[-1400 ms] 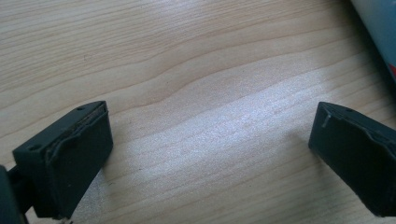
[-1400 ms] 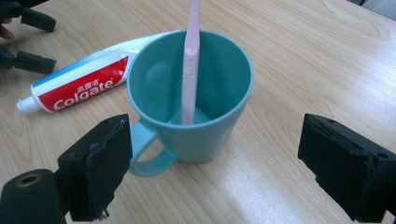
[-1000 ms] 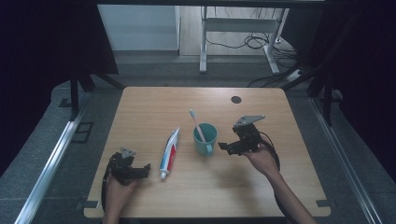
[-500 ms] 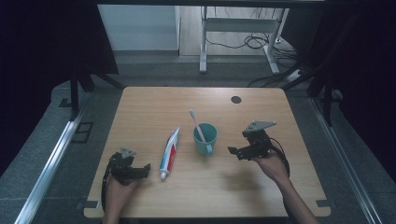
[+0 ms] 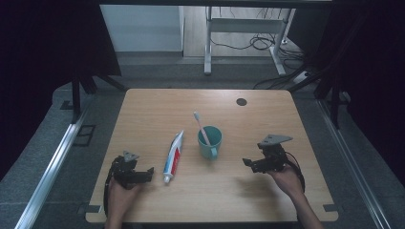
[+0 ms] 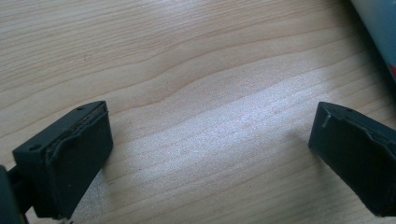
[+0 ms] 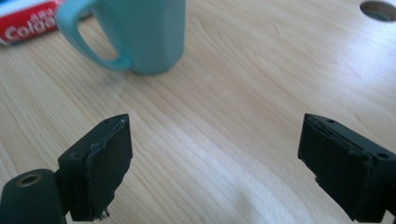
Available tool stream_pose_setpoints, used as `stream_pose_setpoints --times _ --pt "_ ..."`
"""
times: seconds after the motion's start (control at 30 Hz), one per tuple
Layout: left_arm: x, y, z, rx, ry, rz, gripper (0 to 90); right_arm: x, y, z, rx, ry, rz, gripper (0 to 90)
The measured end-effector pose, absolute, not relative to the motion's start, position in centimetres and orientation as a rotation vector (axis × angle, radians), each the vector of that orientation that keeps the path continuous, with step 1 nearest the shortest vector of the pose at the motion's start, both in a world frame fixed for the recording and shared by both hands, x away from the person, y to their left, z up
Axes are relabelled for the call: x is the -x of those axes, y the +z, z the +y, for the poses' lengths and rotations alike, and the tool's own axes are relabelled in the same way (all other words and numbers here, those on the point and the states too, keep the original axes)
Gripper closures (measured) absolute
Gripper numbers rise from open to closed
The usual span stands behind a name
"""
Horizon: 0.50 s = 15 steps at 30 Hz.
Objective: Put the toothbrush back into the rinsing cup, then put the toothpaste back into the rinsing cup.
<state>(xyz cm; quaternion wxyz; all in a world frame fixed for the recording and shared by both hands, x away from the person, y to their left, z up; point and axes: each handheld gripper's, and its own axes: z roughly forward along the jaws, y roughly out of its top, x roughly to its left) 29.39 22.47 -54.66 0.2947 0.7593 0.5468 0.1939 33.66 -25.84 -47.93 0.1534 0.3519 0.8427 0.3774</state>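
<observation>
The wooden table [image 5: 143,114] spreads out in front of me, pale and grained, with a small dark round hole [image 5: 241,101] near its far edge toward my right. Near the middle stands the teal mug [image 5: 210,140], upright, its handle turned toward me, and a pink toothbrush [image 5: 200,125] leans inside it with its head sticking up and away to the left. Just left of the mug, apart from it, the white and red toothpaste tube [image 5: 173,151] lies flat, running from the far end down toward me. My right gripper [image 5: 250,163] sits in my right hand to the right of the mug, near it but not touching, with its jaws spread wide over bare wood; in the right gripper view the mug stands just beyond them. My left gripper [image 5: 147,173] rests in my left hand near the table's near left edge, its jaws also wide apart with nothing between them, its tips close beside the tube's near end.
</observation>
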Motion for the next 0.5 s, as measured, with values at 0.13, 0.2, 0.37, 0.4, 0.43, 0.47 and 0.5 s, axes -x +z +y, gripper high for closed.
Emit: stream_pose_setpoints --times 0.13,0.2,0.37,0.4,0.43,0.47,0.5 --pt "-29.4 -54.7 22.5 -2.021 0.516 1.455 0.0 -33.2 -49.0 -26.6 -1.022 1.071 2.409 10.2" --pt "-29.4 -54.7 22.5 -2.022 0.515 1.455 0.0 -32.9 -49.4 -26.9 -1.027 1.072 2.403 10.3" --pt "-29.5 -54.5 22.5 -2.044 0.493 1.452 0.0 -32.4 -50.2 -27.6 -1.046 1.091 2.390 10.6" --pt "-29.6 -54.4 22.4 -2.050 0.489 1.457 0.0 -32.3 -50.4 -27.7 -1.048 1.094 2.387 10.6" --pt "-29.6 -54.4 22.4 -2.058 0.482 1.455 0.0 -32.3 -50.5 -27.8 -1.050 1.096 2.387 10.7" --pt "-29.7 -54.3 22.3 -2.064 0.480 1.458 0.0 -32.2 -50.7 -27.9 -1.052 1.100 2.386 10.7" --pt "-29.7 -54.2 22.2 -2.073 0.472 1.460 0.0 -32.1 -50.8 -28.0 -1.054 1.096 2.387 10.7"
